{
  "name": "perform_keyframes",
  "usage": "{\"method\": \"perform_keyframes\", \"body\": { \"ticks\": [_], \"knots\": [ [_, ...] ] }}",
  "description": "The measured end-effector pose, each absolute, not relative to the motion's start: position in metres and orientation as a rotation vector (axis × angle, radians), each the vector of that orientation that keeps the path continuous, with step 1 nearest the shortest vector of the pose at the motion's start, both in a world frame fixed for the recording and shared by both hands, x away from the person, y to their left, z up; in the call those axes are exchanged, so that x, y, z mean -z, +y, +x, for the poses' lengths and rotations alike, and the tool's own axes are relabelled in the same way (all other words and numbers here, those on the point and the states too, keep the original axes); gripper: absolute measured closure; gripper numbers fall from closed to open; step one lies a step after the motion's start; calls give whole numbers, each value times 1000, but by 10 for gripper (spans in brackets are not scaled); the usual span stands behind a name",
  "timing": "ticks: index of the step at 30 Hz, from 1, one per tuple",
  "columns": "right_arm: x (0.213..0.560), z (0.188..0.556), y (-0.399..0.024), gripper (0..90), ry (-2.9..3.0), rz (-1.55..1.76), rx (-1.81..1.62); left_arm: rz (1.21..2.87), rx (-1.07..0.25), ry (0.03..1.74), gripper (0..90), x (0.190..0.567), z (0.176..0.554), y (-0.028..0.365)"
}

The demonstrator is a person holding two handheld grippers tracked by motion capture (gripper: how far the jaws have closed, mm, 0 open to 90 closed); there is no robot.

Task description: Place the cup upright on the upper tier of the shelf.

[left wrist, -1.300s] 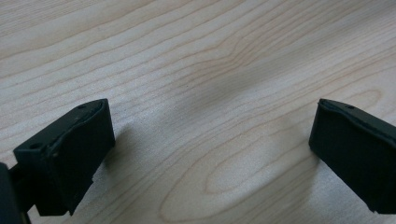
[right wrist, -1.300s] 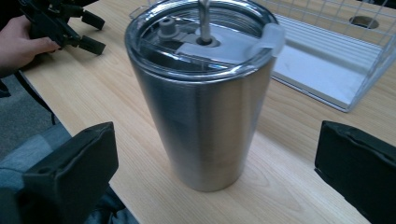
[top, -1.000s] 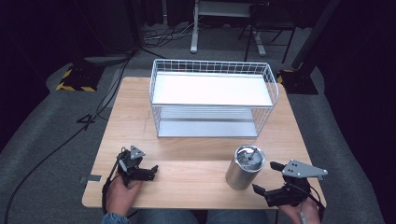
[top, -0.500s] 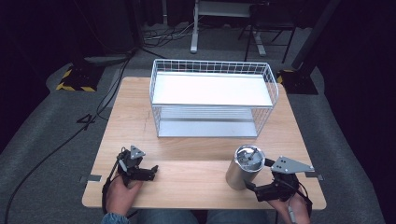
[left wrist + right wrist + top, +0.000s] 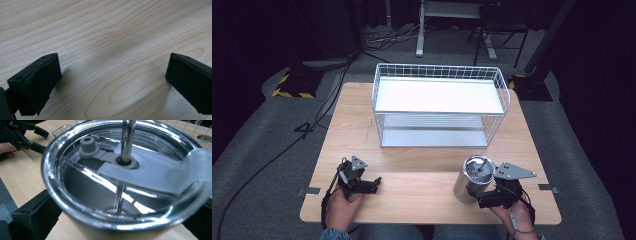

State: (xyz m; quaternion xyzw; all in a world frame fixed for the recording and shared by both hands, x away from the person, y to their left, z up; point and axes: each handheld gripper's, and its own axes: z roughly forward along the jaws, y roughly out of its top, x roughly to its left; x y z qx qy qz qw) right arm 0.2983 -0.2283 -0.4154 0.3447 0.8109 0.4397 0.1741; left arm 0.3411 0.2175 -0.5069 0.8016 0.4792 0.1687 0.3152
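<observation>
One silver stainless-steel tumbler with a clear plastic lid stands upright on the light wooden worktop, near its front edge and toward the front right corner. In the right gripper view a metal straw rises through a grey rubber grommet in the lid, with a small grey stopper on a tab just beside it. The right claw sits low against the tumbler's near side, one black jaw at each flank of the body; the jaws bracket the steel wall closely, but whether they press on it I cannot tell. A hand holds that gripper from the front edge. Toward the front left corner, well apart from the tumbler, the left claw rests just above the bare wood, its two jaws spread wide with nothing between them, held by the other hand. One white wire basket with a white shelf board stands at the middle of the worktop toward the back edge.
</observation>
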Motion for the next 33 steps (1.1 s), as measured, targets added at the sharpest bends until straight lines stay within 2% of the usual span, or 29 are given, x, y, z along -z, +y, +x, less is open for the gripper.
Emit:
{"method": "perform_keyframes", "body": {
  "ticks": [13,15,33],
  "knots": [
    [427,309,-221,1,2291,948,-1282,2114,-447,1261,6,507,341,218],
    [427,309,-221,25,2277,944,-1289,2114,-448,1261,6,507,341,218],
    [421,311,-220,36,2284,922,-1282,2113,-447,1261,6,507,341,218]
  ]
}}
